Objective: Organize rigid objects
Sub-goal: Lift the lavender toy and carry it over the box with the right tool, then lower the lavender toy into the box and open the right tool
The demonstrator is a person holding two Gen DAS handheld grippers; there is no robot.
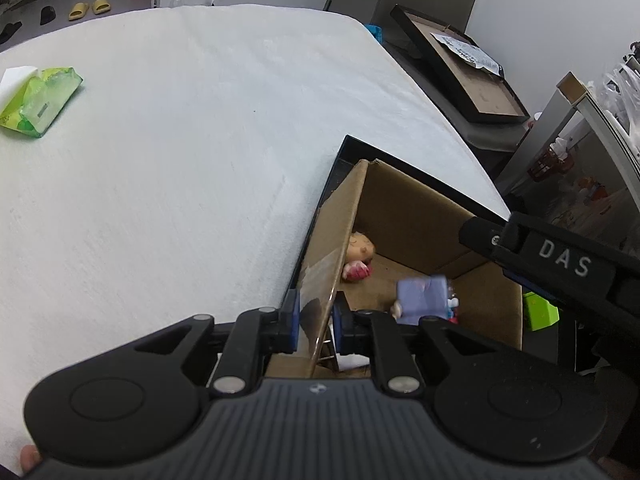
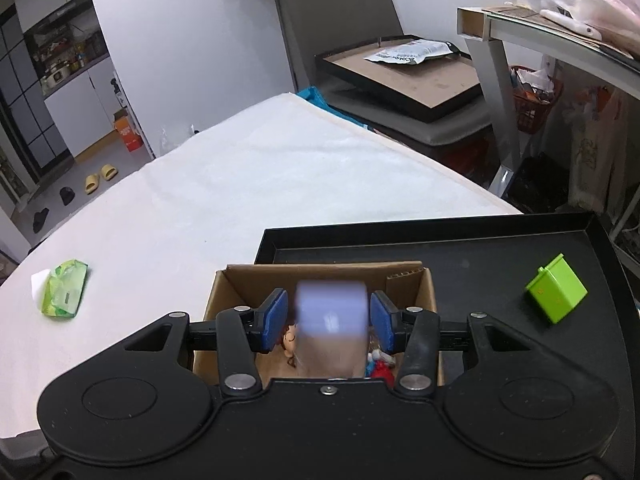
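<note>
Two toys already lay inside the cardboard box [image 2: 424, 300]. My left gripper [image 1: 316, 322] pinched the box's wall; my right gripper [image 2: 327, 322], spread wide, had a blurred purple block [image 2: 331, 314] between its pads above the box. One green cube [image 2: 557, 294] waited beside the box.

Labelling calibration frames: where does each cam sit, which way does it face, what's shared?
Left wrist: on the left gripper, facing along the cardboard box wall it clamps; right gripper's arm crosses at right.
Right wrist: on the right gripper, above the box, facing across the table; pads flank a blurred purple block.
Shared: box, purple block, green cube, black tray, green tissue pack.
</note>
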